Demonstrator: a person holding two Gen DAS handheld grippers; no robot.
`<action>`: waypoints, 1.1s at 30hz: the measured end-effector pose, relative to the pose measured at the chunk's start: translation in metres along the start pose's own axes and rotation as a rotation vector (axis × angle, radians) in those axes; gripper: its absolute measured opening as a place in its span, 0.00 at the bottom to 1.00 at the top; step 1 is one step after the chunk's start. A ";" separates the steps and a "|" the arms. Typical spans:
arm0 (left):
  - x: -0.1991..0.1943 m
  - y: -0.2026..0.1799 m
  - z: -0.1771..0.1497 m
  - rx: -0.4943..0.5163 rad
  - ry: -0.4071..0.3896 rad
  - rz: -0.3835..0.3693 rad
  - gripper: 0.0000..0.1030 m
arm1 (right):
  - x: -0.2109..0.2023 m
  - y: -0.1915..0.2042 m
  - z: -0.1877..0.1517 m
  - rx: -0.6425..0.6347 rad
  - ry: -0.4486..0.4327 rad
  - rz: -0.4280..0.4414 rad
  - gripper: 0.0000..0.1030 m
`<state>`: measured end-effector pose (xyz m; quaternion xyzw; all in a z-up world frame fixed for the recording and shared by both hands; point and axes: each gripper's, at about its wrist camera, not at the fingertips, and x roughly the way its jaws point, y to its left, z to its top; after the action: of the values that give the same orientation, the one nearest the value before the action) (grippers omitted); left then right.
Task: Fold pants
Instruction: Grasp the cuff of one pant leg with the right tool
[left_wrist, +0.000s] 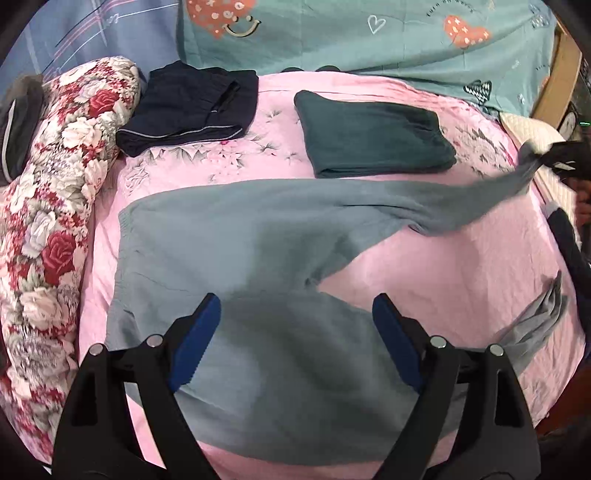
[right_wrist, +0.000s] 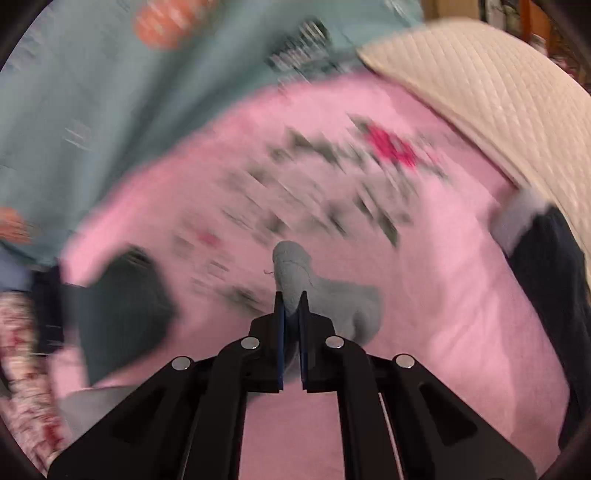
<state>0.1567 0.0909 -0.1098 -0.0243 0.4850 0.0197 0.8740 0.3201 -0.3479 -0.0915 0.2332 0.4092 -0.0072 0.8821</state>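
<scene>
Sheet (left_wrist: 424, 266), pink with a grey floral print, covers the bed and carries everything else. Beyond it lies a teal cover (left_wrist: 332, 40) with orange hearts, and a rose-patterned quilt (left_wrist: 48, 206) is bunched along the sheet's left edge. A cream quilted pad (right_wrist: 491, 92) sits at the far right corner. The grey pants (left_wrist: 229, 236) are spread flat across the middle of the sheet, waistband toward the quilt; the far leg stretches rightward and lifts off the sheet at its end, while the near leg lies under the left gripper and ends in a crumpled hem by the right edge. Behind the pants lie two folded garments, well apart from each other: dark green pants (left_wrist: 376, 136) just beyond the far leg, and navy pants (left_wrist: 192, 107) with a pale stripe, resting partly against the quilt. The left gripper (left_wrist: 295, 336) hovers over the near leg with its jaws spread wide and nothing between them. The right gripper (right_wrist: 291, 306) has its jaws nearly closed, pinching the cuff of the far leg, which pokes up past the blue pads; its view is heavily blurred.
</scene>
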 end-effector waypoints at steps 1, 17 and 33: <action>-0.002 -0.003 0.000 -0.007 0.001 0.003 0.83 | -0.023 -0.005 0.004 0.008 -0.041 0.071 0.06; -0.019 -0.042 -0.017 0.027 0.032 0.053 0.85 | -0.013 -0.125 -0.048 0.000 0.226 -0.173 0.27; -0.034 -0.008 -0.037 -0.110 0.072 0.177 0.86 | 0.077 -0.079 0.004 -0.344 0.215 -0.312 0.26</action>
<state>0.1082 0.0808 -0.1003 -0.0299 0.5146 0.1226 0.8481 0.3580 -0.4064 -0.1770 0.0131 0.5268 -0.0489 0.8485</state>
